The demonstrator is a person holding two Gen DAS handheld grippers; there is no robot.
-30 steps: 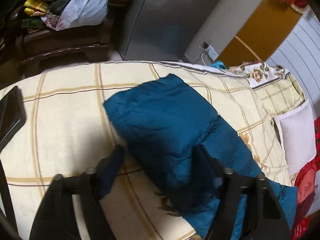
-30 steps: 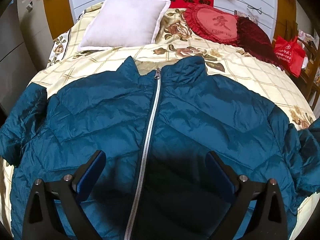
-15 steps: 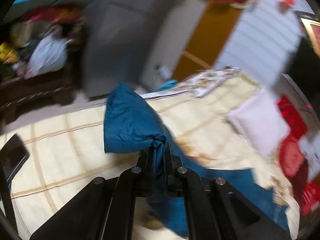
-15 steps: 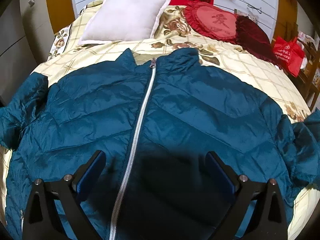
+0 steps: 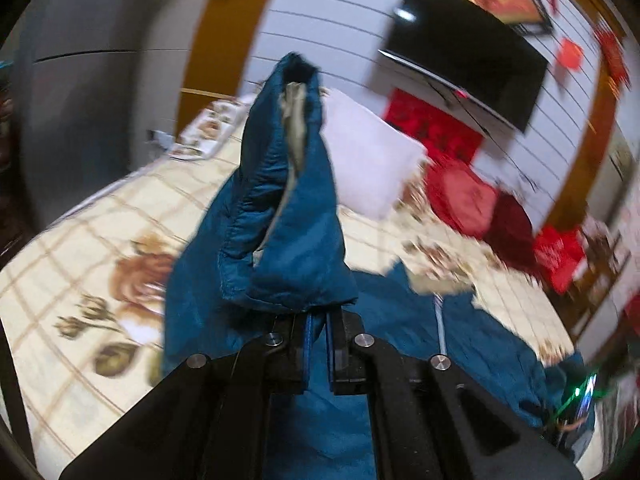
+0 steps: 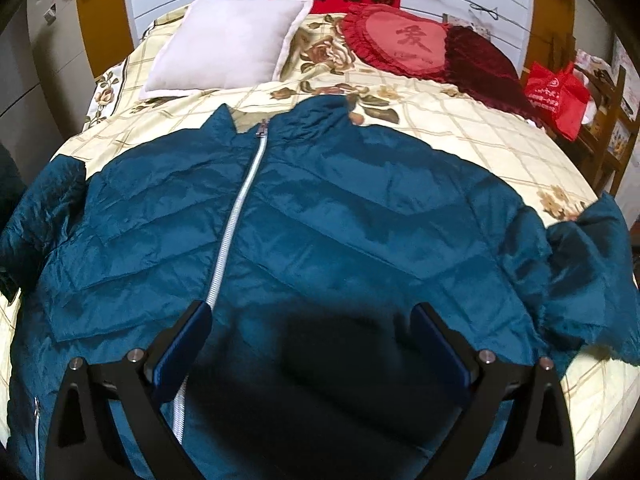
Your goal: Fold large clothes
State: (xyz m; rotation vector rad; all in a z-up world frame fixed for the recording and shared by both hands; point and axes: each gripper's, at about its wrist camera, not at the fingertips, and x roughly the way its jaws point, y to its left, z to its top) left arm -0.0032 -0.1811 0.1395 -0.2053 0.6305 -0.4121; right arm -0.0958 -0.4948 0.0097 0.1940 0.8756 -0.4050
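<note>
left gripper (image 5: 316,320): jaws clenched on the sleeve (image 5: 288,208) of the jacket (image 6: 340,248). teal fabric is pinched between the two black fingers at lower centre of the left wrist view. the sleeve stands up from the jaws toward upper centre of the frame, its cuff opening at the top showing a pale lining. this view is blurred.

right gripper (image 6: 312,344): jaws released, spread wide, nothing between them. the two blue-padded fingers (image 6: 182,344) sit at lower left and lower right of the right wrist view, above the lower front of the jacket. whether they touch the fabric cannot be told.

jacket: teal, quilted, lying front up on the bed (image 6: 480,132), filling the centre and lower part of the right wrist view. collar points to the upper part of the frame. the white zip (image 6: 236,216) is closed and runs from the collar down toward lower left. the other sleeve (image 6: 592,280) lies bunched at the right edge of the frame.

bed: cream checked cover with flower print. at its head, in the upper part of the right wrist view: a white pillow (image 6: 232,44) upper left, a red cushion (image 6: 400,40) upper centre right, a dark red cushion (image 6: 484,64) just beside it. a red bag (image 6: 556,96) stands at the right edge.
</note>
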